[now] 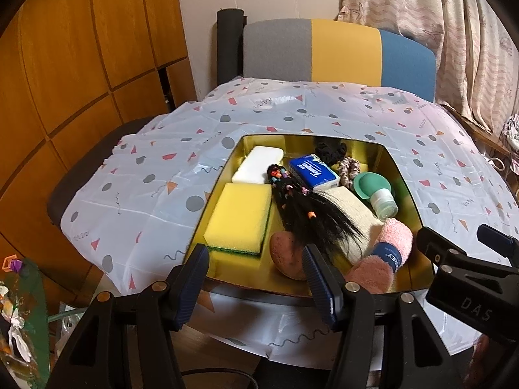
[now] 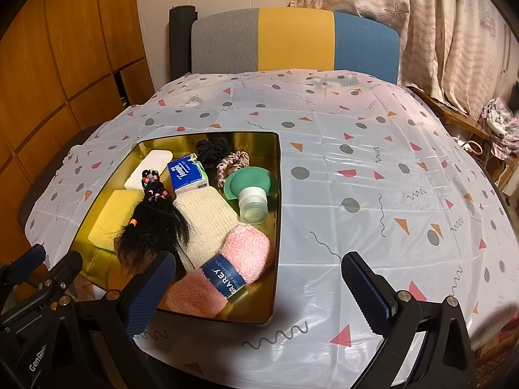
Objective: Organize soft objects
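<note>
A: Soft stuff all in the gold tray (image 2: 277,194): pink dishcloth (image 2: 227,272) at its near end, yellow sponge (image 1: 238,218) left side

B: My left gripper (image 1: 256,278) and right gripper (image 2: 259,288) hover at tray's near rim, fingers apart, empty. I'd drop straight onto one item, avoid the hair bundle (image 2: 154,223)

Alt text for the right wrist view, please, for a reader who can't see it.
A gold tray on a patterned tablecloth holds soft items: a pink dishcloth, black beaded hairpiece, blue tissue pack and sponges. The open, empty right gripper hovers at the tray's near edge.
</note>
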{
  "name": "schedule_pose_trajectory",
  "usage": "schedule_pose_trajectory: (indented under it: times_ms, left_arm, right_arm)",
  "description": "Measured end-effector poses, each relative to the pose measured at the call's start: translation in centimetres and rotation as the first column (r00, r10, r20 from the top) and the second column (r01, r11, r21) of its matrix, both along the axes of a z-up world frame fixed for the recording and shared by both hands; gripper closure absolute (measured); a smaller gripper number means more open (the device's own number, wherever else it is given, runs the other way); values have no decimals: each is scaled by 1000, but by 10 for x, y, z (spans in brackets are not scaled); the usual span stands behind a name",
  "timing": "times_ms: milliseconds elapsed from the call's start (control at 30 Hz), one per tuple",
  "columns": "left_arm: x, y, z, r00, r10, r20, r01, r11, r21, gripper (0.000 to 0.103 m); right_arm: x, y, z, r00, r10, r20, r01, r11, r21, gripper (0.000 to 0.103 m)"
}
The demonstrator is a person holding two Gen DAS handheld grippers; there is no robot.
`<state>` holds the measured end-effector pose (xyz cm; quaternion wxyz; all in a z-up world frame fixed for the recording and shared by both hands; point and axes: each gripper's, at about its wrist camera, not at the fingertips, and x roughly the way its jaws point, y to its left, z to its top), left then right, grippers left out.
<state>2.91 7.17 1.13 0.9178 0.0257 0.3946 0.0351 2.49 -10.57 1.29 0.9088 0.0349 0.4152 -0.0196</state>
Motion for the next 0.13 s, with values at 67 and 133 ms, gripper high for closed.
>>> schedule_pose_trajectory:
  times_ms: [67, 133]
  left_arm:
    - [0, 1, 0, 1000, 9, 9, -9, 1000, 7, 43]
    - [0, 2, 0, 1000, 10, 9, -10, 1000, 4, 43]
  right_arm:
    - [0, 0, 0, 1000, 0, -2, 0, 1000, 0, 0]
    - [0, 0, -1, 1000, -1, -3, 1, 1000, 3, 0]
